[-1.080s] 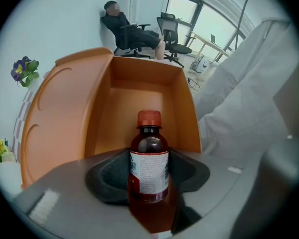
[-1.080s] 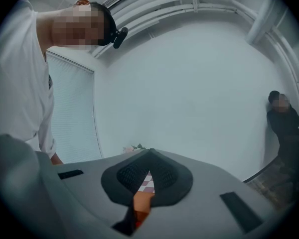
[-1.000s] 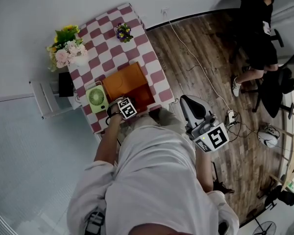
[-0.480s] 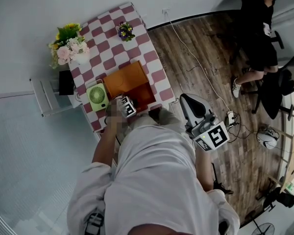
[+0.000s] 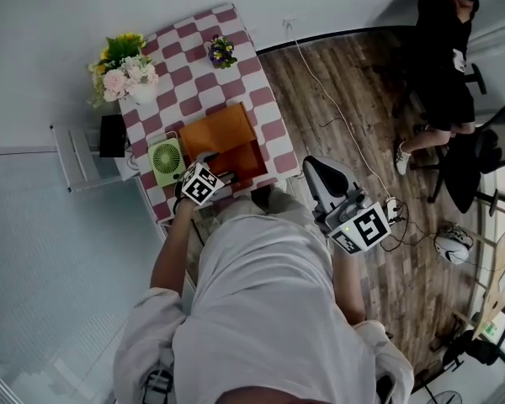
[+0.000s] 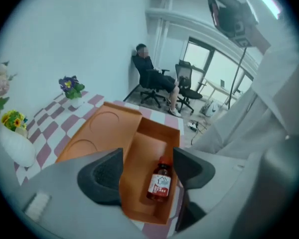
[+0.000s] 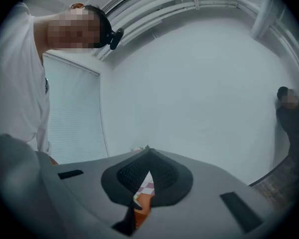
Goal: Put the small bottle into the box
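A small brown bottle [image 6: 159, 181] with a red cap and white label lies on its side in the open orange box [image 6: 144, 146], near its front end. The box's lid [image 6: 97, 128] is folded flat to the left. My left gripper [image 6: 148, 171] hovers just above the bottle. Its jaws are opening, one on each side of the bottle, and the pads [image 6: 104, 176] are clear of it. In the head view the left gripper [image 5: 215, 173] sits at the box's [image 5: 223, 137] near edge and hides the bottle. My right gripper [image 5: 320, 175] is held off the table over the floor, pads together, with nothing in it [image 7: 146, 176].
The box stands on a red-and-white checked table [image 5: 185, 74] with a green fan [image 5: 165, 160], a flower vase [image 5: 126, 70] and a small purple flower pot [image 5: 221, 53]. A person [image 5: 442, 66] sits by office chairs on the wooden floor at the right, with cables trailing there.
My left gripper has shifted a little to the left along the box's near edge. The right gripper has hardly moved.
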The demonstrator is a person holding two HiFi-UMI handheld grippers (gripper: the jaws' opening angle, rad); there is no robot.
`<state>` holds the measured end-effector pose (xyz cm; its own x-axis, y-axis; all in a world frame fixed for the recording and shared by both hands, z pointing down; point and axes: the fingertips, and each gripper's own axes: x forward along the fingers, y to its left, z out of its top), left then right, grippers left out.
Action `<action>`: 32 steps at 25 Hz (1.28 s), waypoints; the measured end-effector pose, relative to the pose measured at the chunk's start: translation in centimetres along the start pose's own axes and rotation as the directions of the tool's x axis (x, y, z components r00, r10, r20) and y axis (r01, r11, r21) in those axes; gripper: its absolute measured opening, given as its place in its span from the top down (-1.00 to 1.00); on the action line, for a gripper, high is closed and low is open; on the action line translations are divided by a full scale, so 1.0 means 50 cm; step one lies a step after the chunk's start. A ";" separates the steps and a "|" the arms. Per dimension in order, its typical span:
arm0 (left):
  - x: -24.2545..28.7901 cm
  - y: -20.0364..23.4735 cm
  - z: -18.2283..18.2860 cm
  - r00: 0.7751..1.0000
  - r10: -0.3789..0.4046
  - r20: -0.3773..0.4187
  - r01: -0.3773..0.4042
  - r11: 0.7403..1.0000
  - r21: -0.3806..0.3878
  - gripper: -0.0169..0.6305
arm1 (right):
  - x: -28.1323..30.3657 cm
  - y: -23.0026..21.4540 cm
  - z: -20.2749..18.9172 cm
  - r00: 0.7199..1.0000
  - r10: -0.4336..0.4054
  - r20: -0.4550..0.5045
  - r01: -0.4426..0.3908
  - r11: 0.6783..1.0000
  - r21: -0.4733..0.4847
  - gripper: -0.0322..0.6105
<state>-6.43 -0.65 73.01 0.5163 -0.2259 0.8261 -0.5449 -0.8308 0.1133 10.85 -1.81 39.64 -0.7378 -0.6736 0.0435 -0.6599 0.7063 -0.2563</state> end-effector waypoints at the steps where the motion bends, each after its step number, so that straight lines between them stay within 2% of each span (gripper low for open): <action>1: -0.020 0.002 0.020 0.999 0.019 0.047 -0.018 1.000 -0.017 0.01 | 0.004 0.003 0.000 1.000 0.009 0.000 -0.009 1.000 0.000 0.89; 3: -0.061 0.006 0.058 0.988 0.064 0.139 -0.059 0.997 -0.041 0.12 | 0.015 0.009 0.002 1.000 0.029 0.001 -0.029 1.000 -0.001 0.89; 5: -0.111 0.007 0.104 0.966 0.114 0.233 -0.102 0.993 -0.063 0.21 | 0.027 0.017 0.006 0.999 0.051 0.001 -0.051 0.999 -0.005 0.89; 7: -0.167 0.006 0.149 0.932 0.166 0.323 -0.143 0.985 -0.093 0.34 | 0.041 0.025 0.013 0.997 0.076 0.001 -0.076 0.997 -0.014 0.89; 10: -0.250 0.004 0.202 0.868 0.242 0.433 -0.206 0.970 -0.130 0.52 | 0.064 0.040 0.020 0.993 0.116 -0.005 -0.116 0.993 -0.027 0.89; 16: -0.403 -0.001 0.264 0.724 0.372 0.581 -0.316 0.927 -0.200 0.80 | 0.113 0.079 0.034 0.980 0.200 -0.017 -0.201 0.978 -0.061 0.89; 19: -0.475 -0.004 0.282 0.634 0.420 0.649 -0.344 0.905 -0.249 0.95 | 0.135 0.102 0.042 0.972 0.234 -0.013 -0.235 0.969 -0.080 0.89; 22: -0.544 -0.011 0.306 0.536 0.448 0.716 -0.363 0.888 -0.283 0.95 | 0.158 0.121 0.051 0.962 0.275 -0.011 -0.274 0.957 -0.096 0.89; 25: -0.600 -0.022 0.330 0.467 0.470 0.749 -0.385 0.871 -0.307 0.95 | 0.179 0.138 0.062 0.952 0.306 -0.014 -0.305 0.944 -0.127 0.89; 27: -0.629 -0.031 0.343 0.438 0.479 0.761 -0.394 0.863 -0.317 0.95 | 0.189 0.146 0.073 0.951 0.308 -0.005 -0.305 0.939 -0.157 0.89; 32: -0.672 -0.038 0.366 0.396 0.505 0.767 -0.411 0.844 -0.343 0.95 | 0.197 0.164 0.107 0.949 0.316 0.020 -0.301 0.921 -0.247 0.89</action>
<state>-10.66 -0.80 34.93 0.4362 -0.8990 -0.0388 -0.8993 -0.4339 -0.0545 -1.07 -3.82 32.81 -0.9054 -0.4205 -0.0591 -0.4207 0.9072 -0.0102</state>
